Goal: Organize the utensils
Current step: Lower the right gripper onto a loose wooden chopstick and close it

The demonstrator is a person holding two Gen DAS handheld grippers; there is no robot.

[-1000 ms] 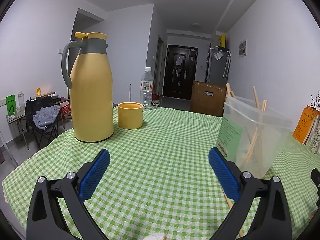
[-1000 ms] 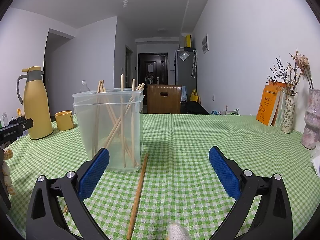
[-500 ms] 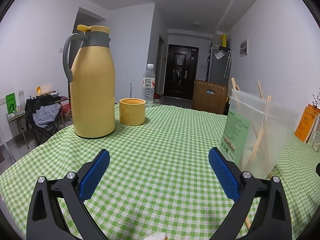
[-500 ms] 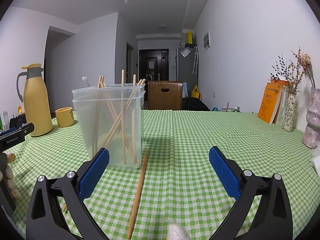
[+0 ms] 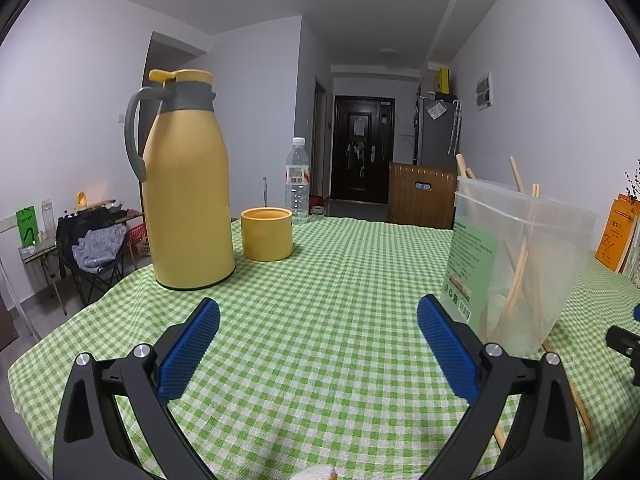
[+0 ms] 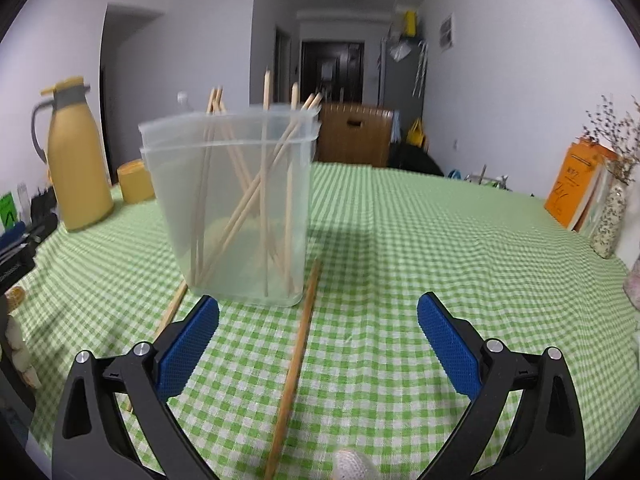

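Sitting upright on the green-checked tabletop (image 6: 420, 240) is the clear plastic container (image 6: 236, 216), with a bunch of wooden chopsticks (image 6: 256, 184) standing crossed inside it, tips poking above the rim. Two more are loose on the cloth: one chopstick (image 6: 298, 356) lies just right of the container's base and runs toward the camera, and a second chopstick (image 6: 172, 308) lies by the left side of the base, partly hidden behind the claw finger.

The right claw (image 6: 318, 340) hovers low in front of the container with its blue pads spread wide — gripping nothing, and the loose right-hand chopstick passes between the fingers in this view. The left claw (image 5: 318, 344) is spread wide too and empty, off to the container's left side; from there the container (image 5: 516, 264) shows a green label, sitting just past the right finger.

Further out — a yellow thermos jug (image 5: 186, 204) with a grey handle, a yellow cup (image 5: 267, 233) just beside it, and a water bottle (image 5: 297, 182) behind. On the far right, orange books (image 6: 576, 188) and a vase of dried flowers (image 6: 610, 216).
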